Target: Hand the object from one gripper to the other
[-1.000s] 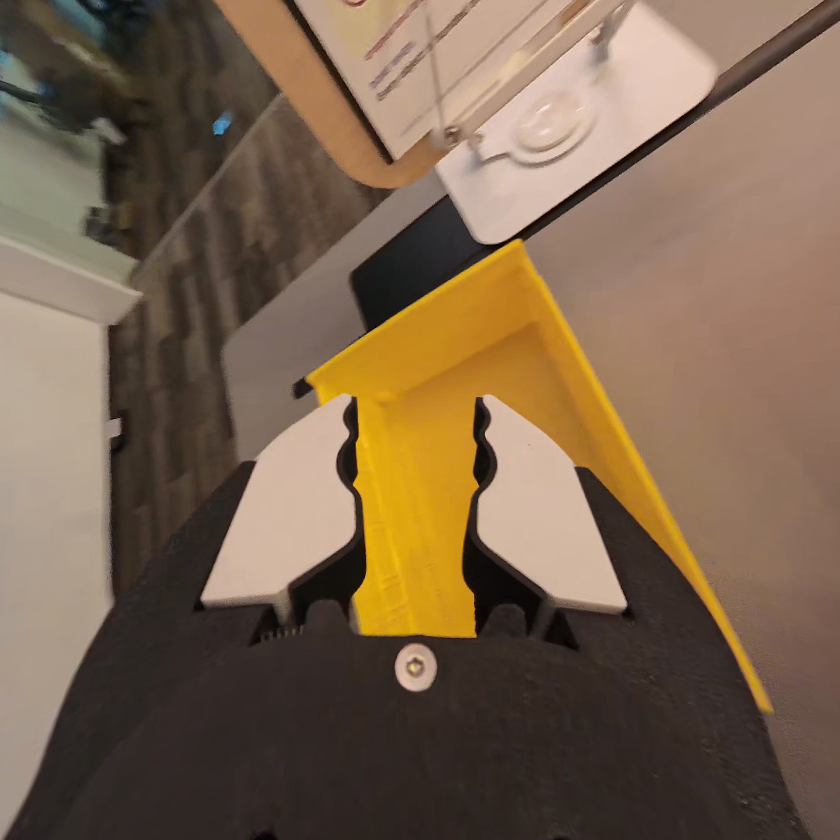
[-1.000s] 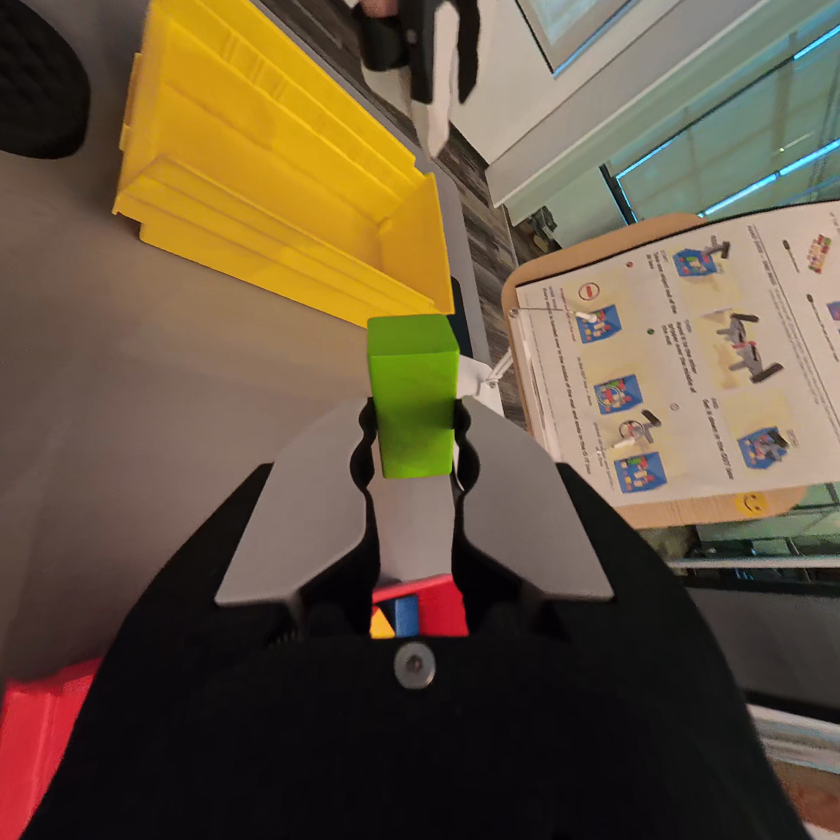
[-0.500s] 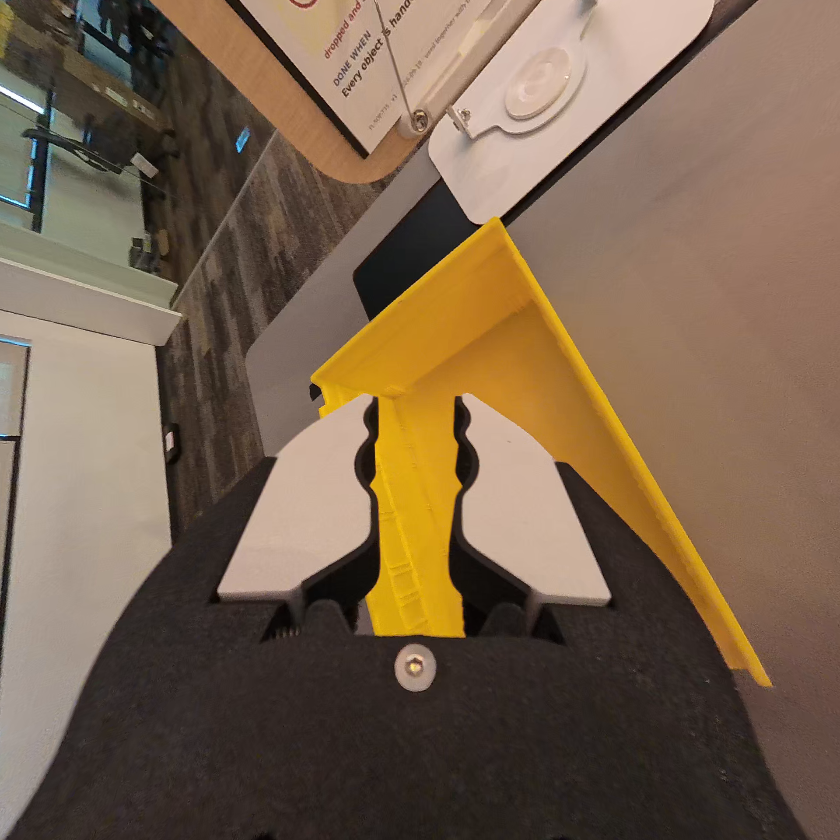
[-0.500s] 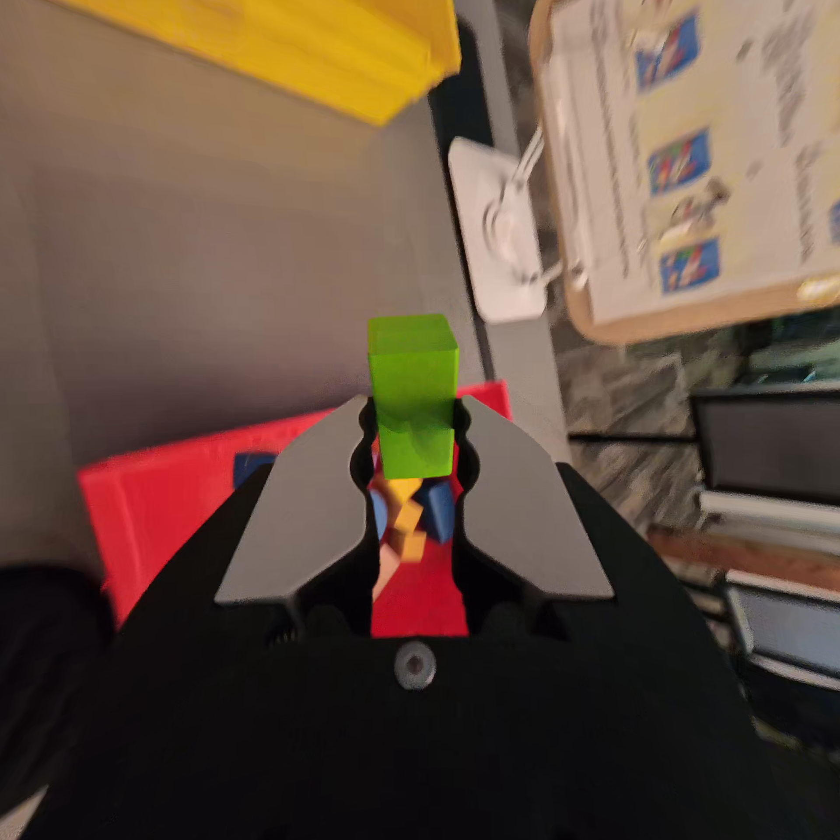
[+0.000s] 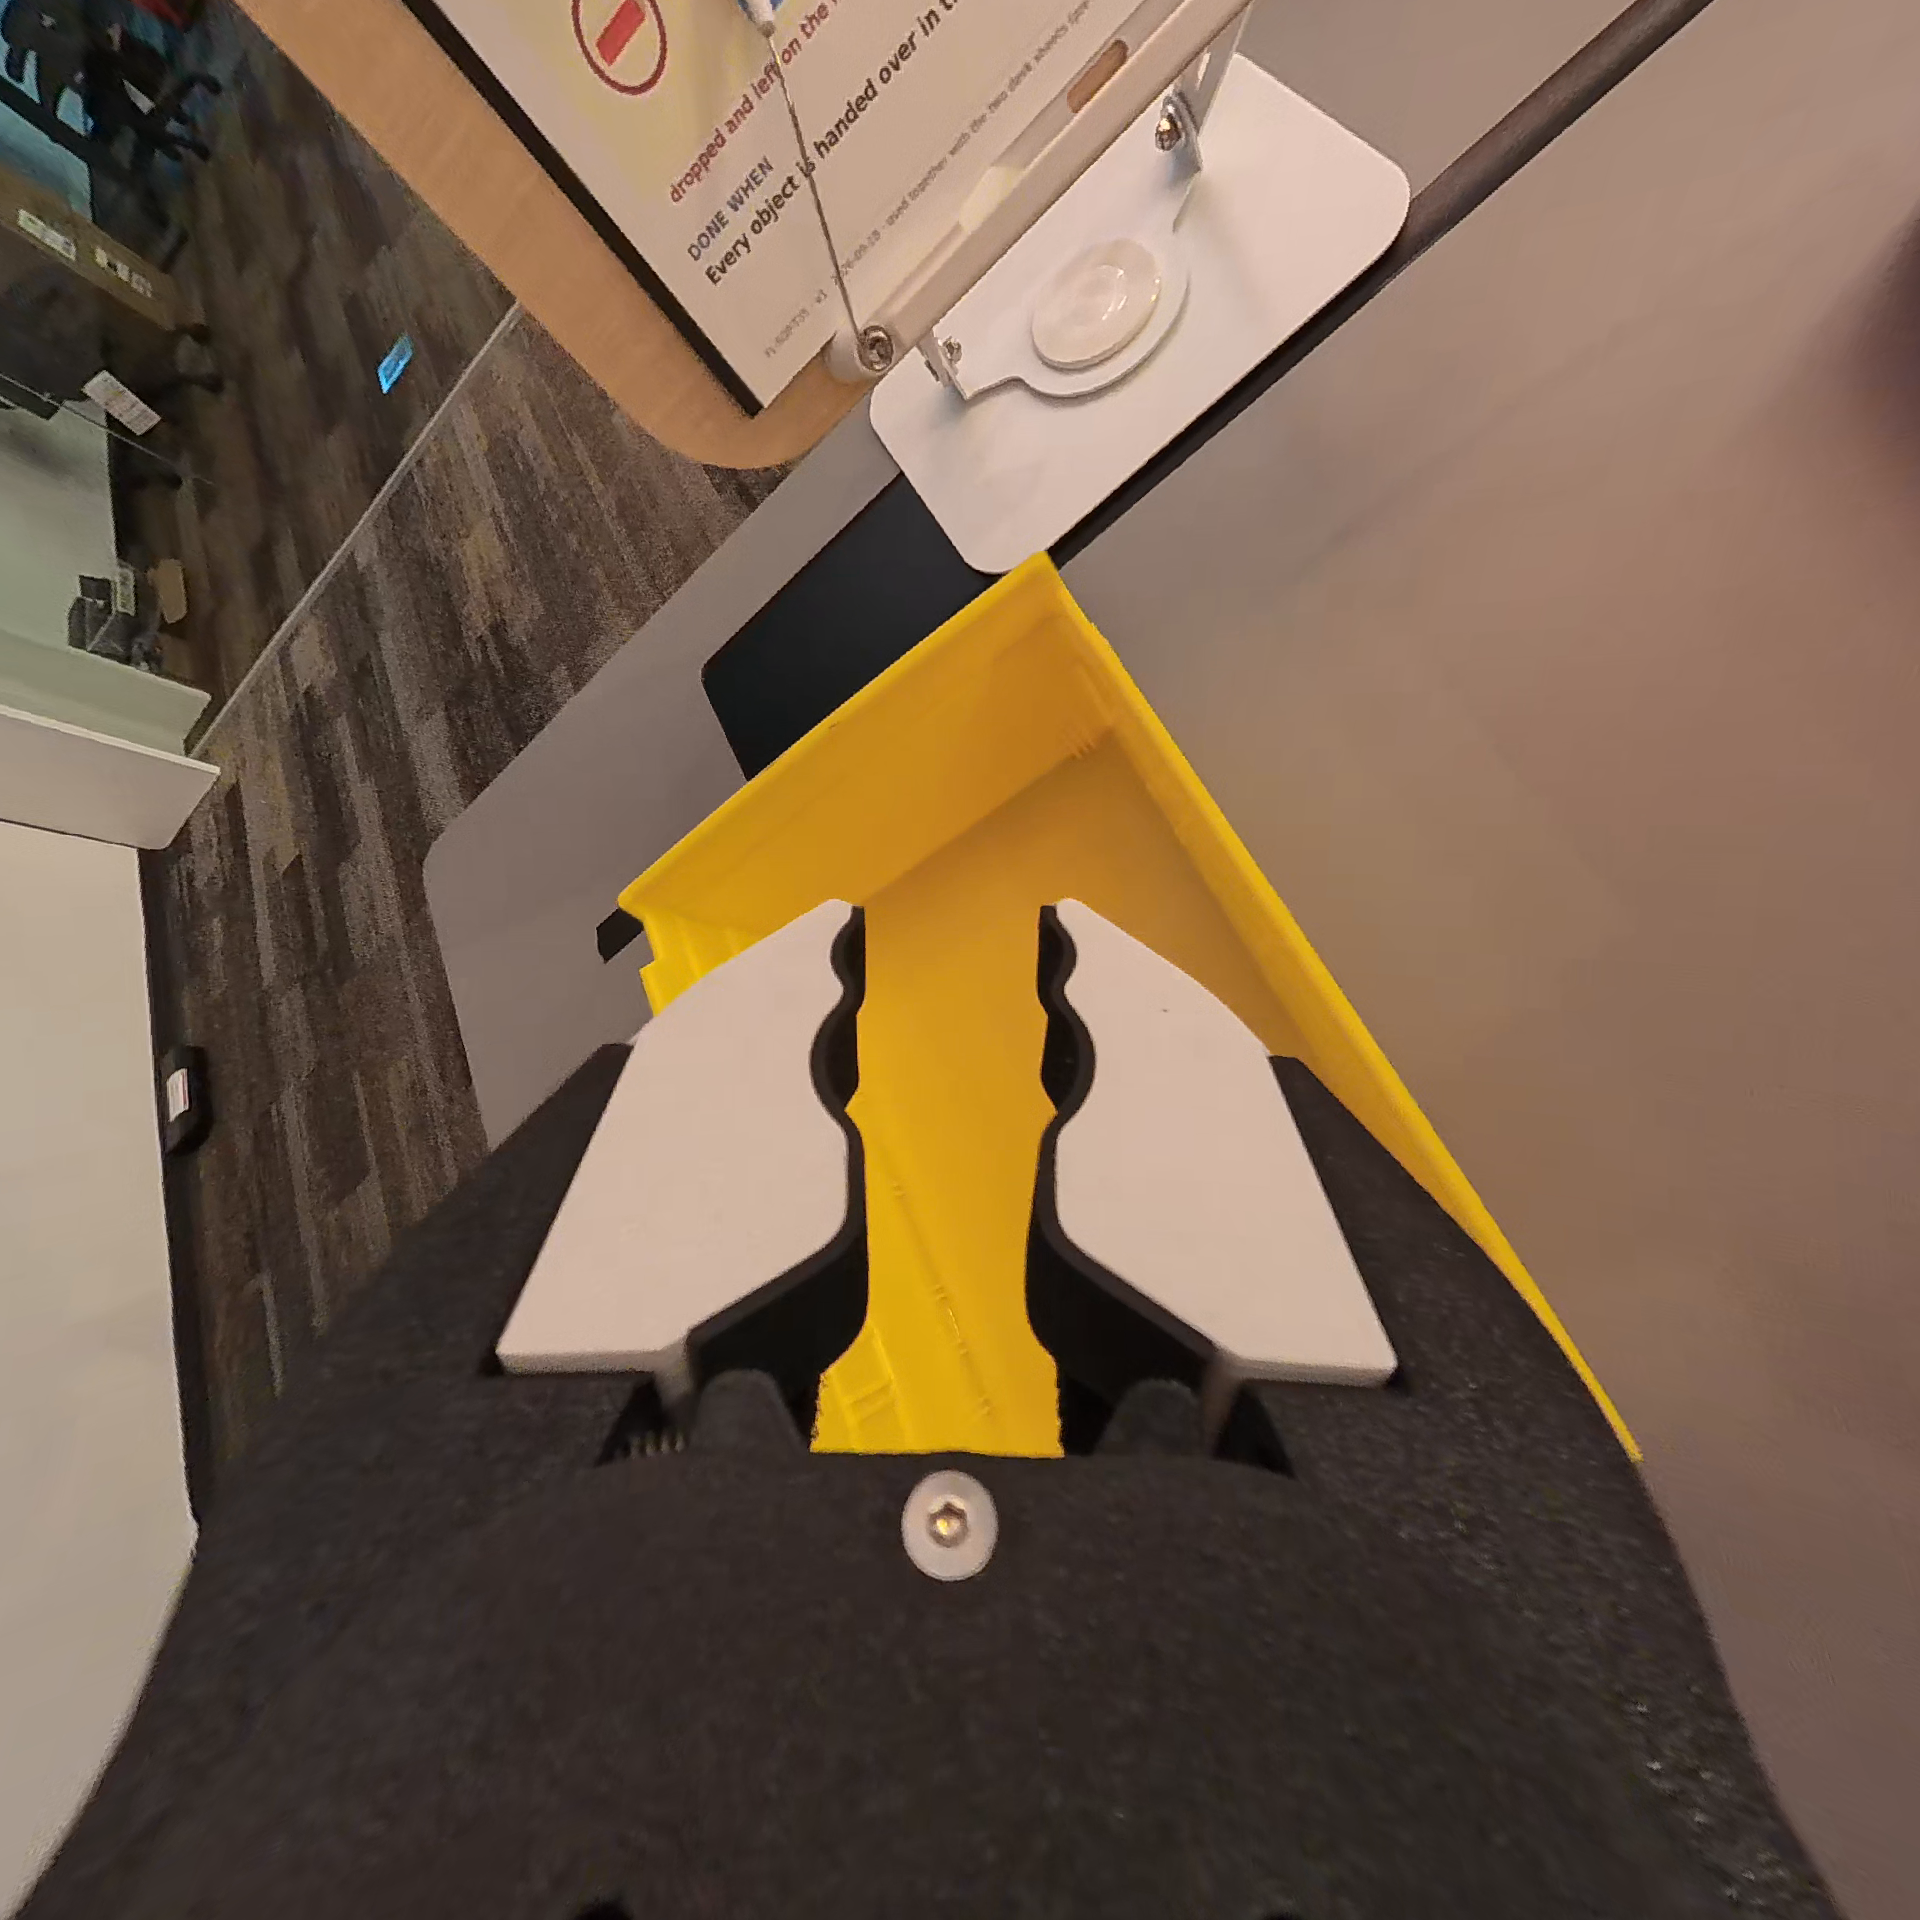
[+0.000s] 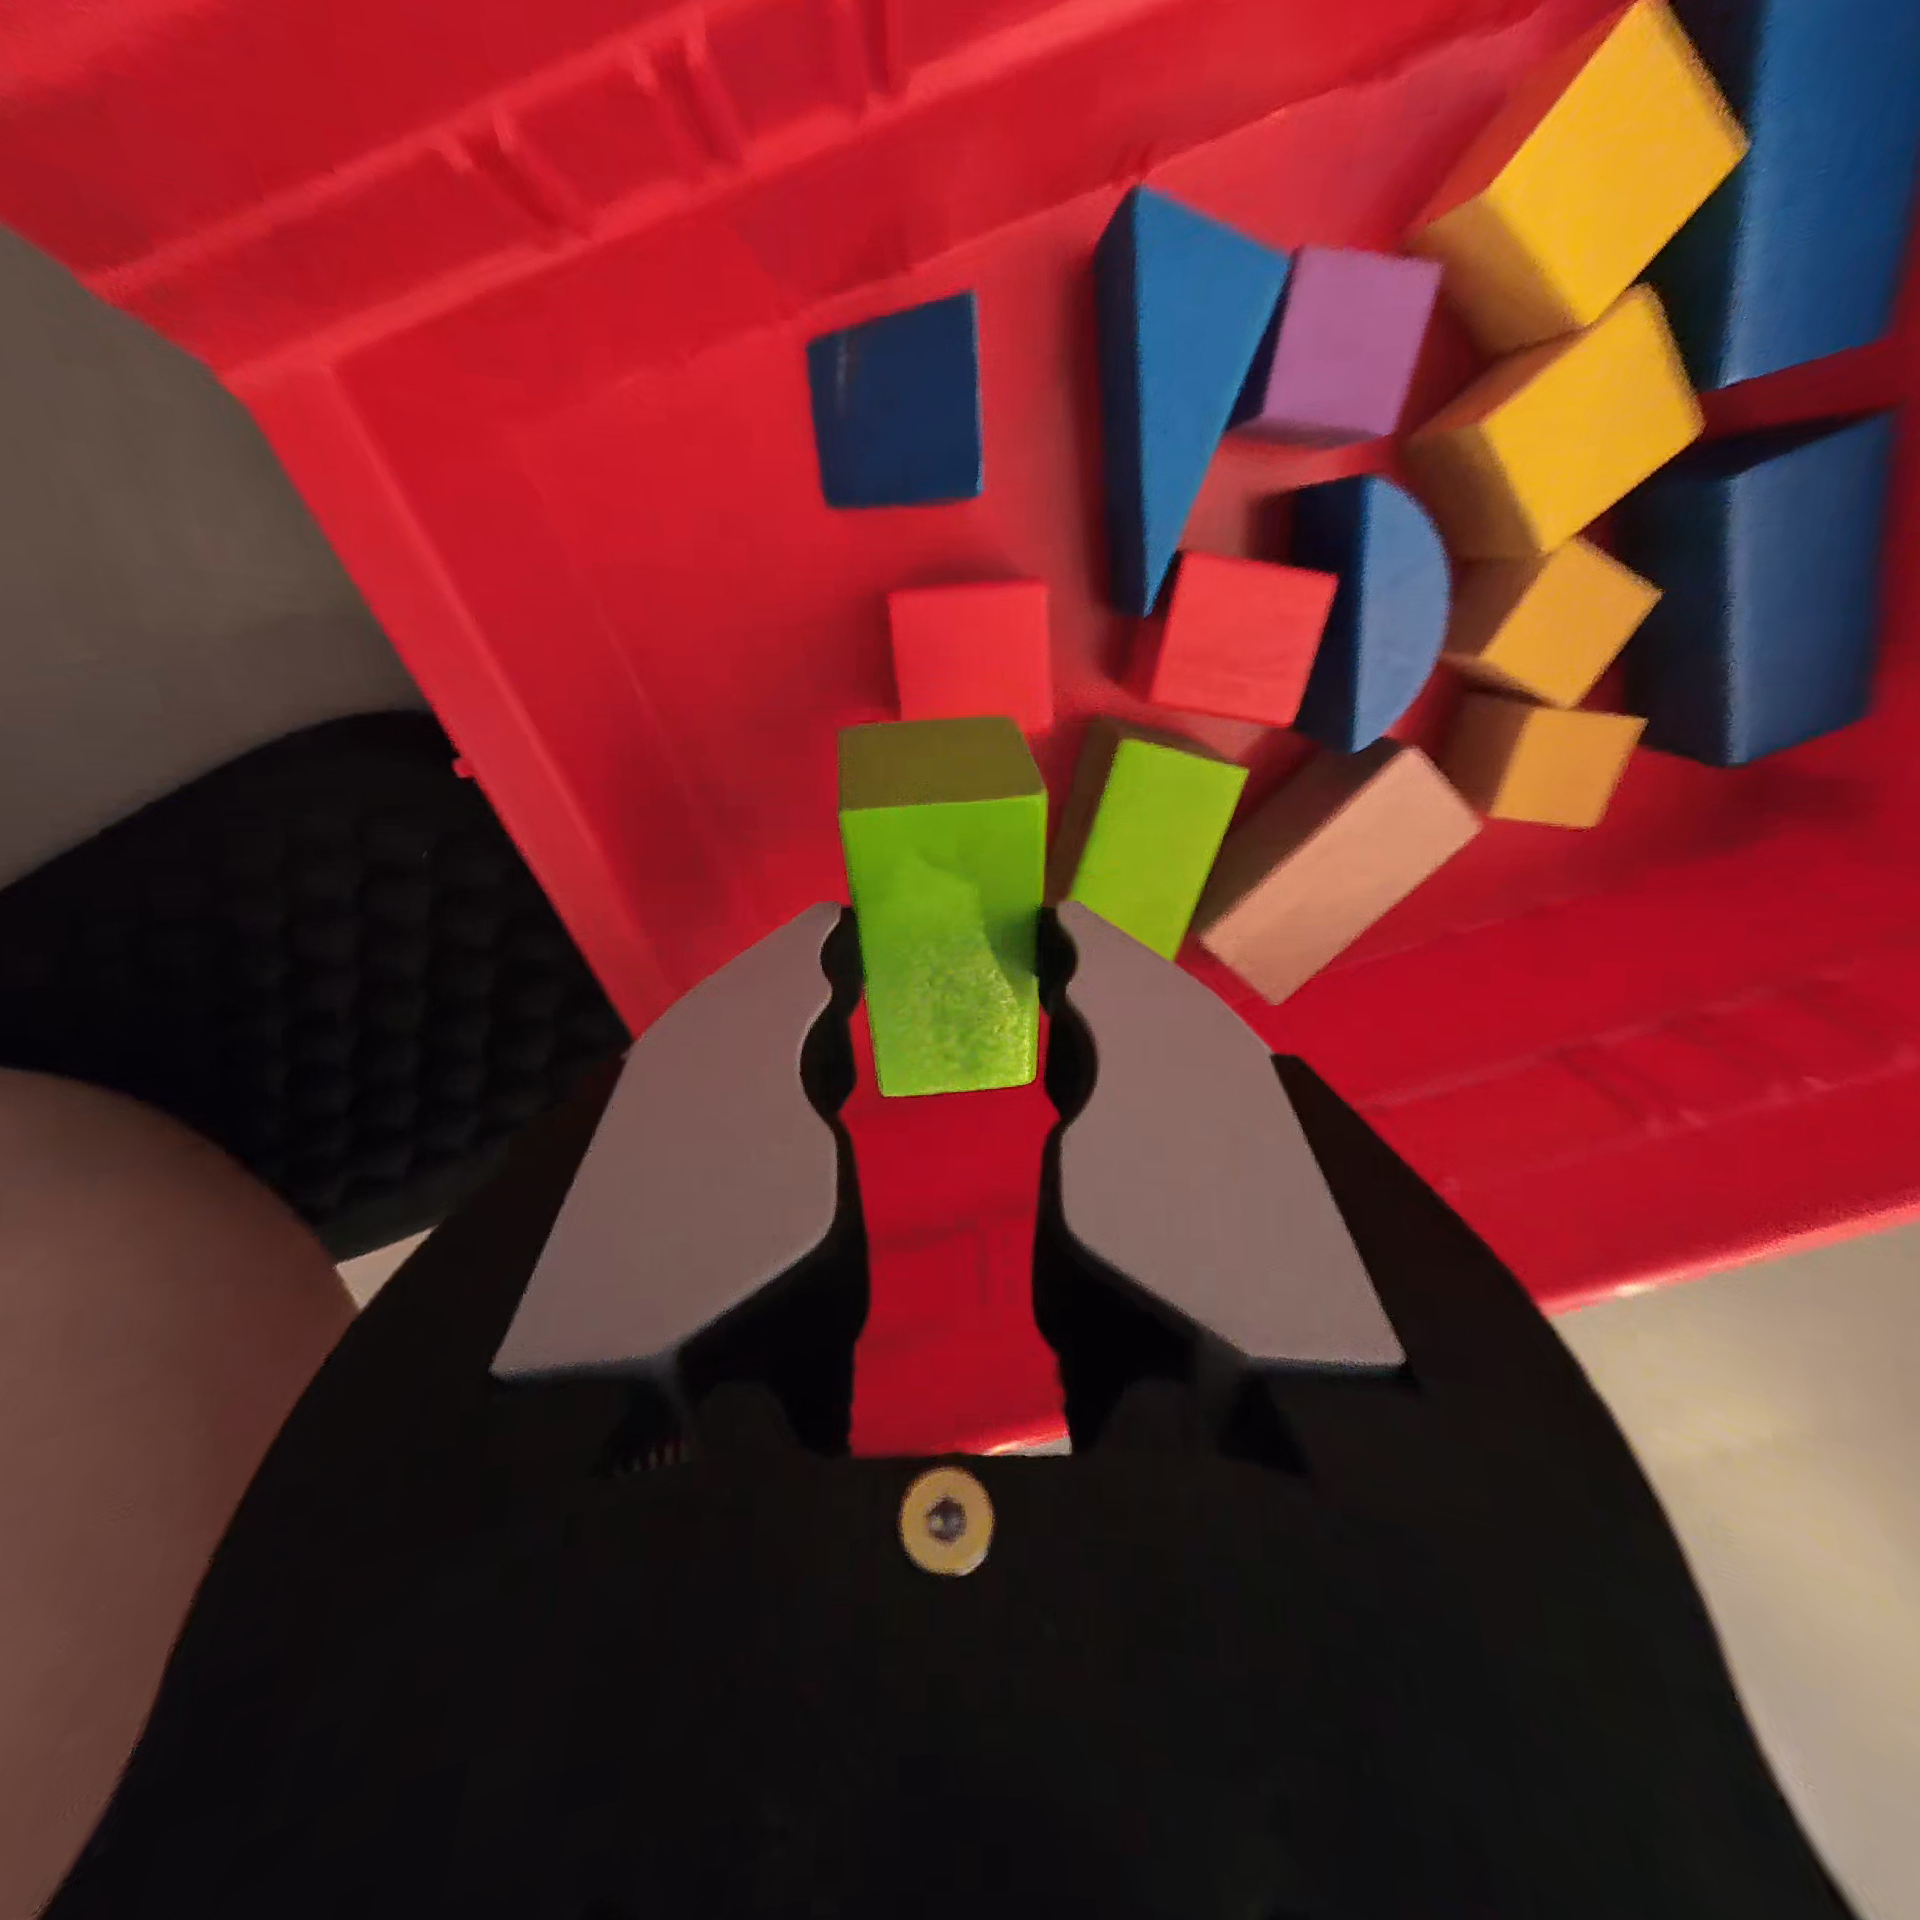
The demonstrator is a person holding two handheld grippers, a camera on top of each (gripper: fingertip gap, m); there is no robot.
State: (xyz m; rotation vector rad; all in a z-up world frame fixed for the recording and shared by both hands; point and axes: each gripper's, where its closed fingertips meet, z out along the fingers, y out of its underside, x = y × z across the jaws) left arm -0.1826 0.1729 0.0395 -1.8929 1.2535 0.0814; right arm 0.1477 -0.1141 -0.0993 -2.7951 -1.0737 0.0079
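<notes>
My right gripper [image 6: 940, 920] is shut on a green block [image 6: 935, 831], which sticks out past the fingertips. It hangs over a red bin [image 6: 623, 520] that holds several coloured blocks, with a second green block [image 6: 1143, 842] just right of the held one. My left gripper [image 5: 951, 914] is open with a narrow gap and nothing between its fingers. It points into the corner of a yellow bin [image 5: 935, 810] on the grey table [image 5: 1558, 831]. Neither gripper shows in the other's view.
In the red bin lie a blue wedge [image 6: 1164, 343], a purple cube [image 6: 1340, 343] and yellow blocks [image 6: 1558, 416]. A black textured object [image 6: 260, 935] sits left of the bin. A sign board [image 5: 727, 156] on a white stand base [image 5: 1132, 343] is beyond the yellow bin.
My right gripper swung from facing the yellow bin and sign board to over the red bin, still holding the green block. My left gripper's gap narrowed and it stayed over the yellow bin.
</notes>
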